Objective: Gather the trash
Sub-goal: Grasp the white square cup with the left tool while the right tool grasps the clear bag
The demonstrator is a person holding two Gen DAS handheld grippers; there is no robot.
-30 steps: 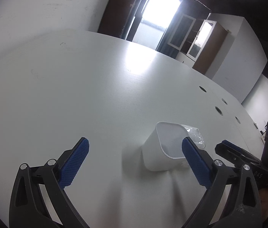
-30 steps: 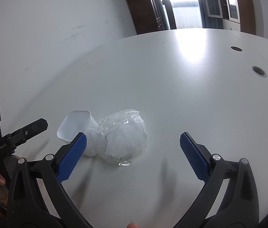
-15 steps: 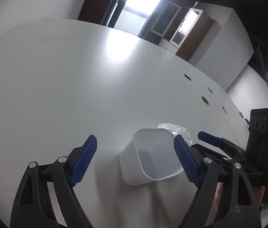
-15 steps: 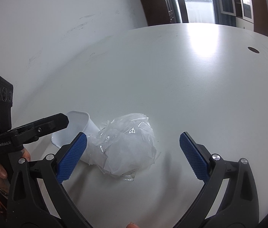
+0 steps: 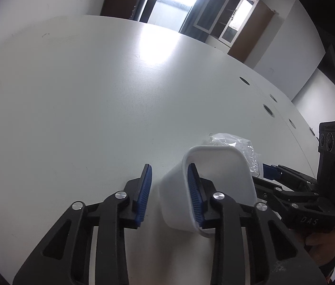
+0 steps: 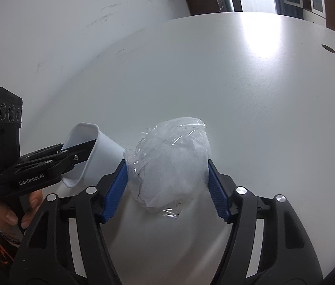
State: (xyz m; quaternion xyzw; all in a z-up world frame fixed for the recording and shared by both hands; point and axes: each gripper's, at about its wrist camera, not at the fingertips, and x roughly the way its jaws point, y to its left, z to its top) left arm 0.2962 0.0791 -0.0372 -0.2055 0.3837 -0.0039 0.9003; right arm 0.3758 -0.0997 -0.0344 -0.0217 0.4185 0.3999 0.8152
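A white plastic cup (image 5: 217,185) stands tilted on the white table. My left gripper (image 5: 168,190) straddles its near wall, one finger inside the cup and one outside, the jaws half closed and a gap still showing on the outer side. The cup also shows in the right wrist view (image 6: 91,152) with the left gripper (image 6: 72,153) on its rim. A crumpled clear plastic bag (image 6: 172,161) lies beside the cup. My right gripper (image 6: 167,178) has narrowed around the bag, its blue pads (image 6: 117,187) touching both sides. The bag peeks out behind the cup in the left wrist view (image 5: 238,144).
The white table (image 6: 238,71) stretches far ahead, with round cable holes (image 5: 268,110) along its right part. A white wall stands on the left. Wooden cabinets and a bright doorway stand at the far end.
My left gripper moved onto the cup and narrowed over its near wall, tilting it. My right gripper moved forward and closed in on the plastic bag.
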